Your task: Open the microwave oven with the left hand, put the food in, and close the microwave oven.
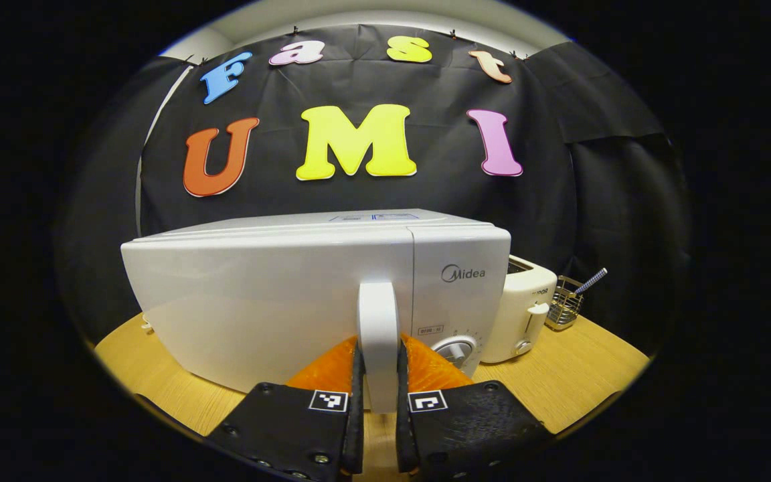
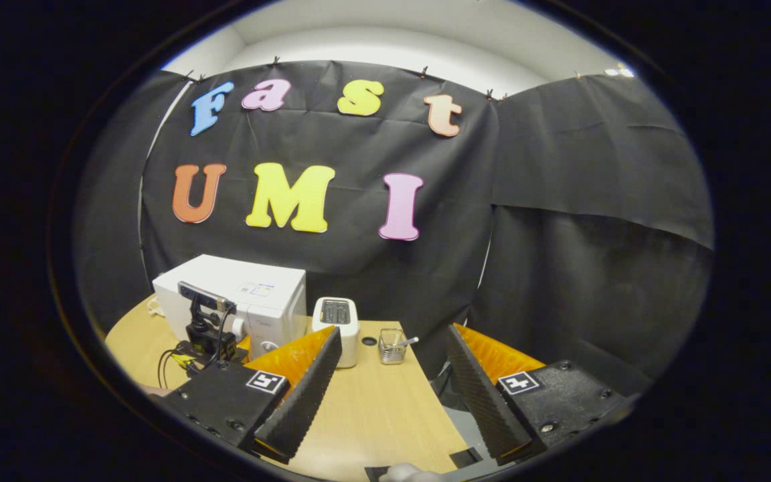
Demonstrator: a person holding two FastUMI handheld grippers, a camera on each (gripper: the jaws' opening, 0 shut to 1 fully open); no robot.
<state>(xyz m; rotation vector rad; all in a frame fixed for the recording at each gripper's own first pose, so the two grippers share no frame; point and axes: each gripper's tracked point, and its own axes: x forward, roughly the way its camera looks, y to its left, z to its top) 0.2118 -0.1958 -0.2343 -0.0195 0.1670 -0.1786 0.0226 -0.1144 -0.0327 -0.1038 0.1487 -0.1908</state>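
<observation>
Your left gripper (image 1: 379, 395) clamps the microwave (image 1: 278, 288) door handle (image 1: 379, 335) between both fingers, toaster (image 1: 523, 308) off to its right; your right gripper (image 2: 392, 395) hangs spread wide above the table (image 2: 372, 408).

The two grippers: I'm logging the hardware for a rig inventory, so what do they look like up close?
Each gripper, left gripper and right gripper, has dark bolted finger bodies, each carrying a small square black-and-white marker, with translucent orange parts behind. The right one's fingers have ridged inner faces. In the right gripper view, the left gripper carries a camera block with trailing cables.
</observation>
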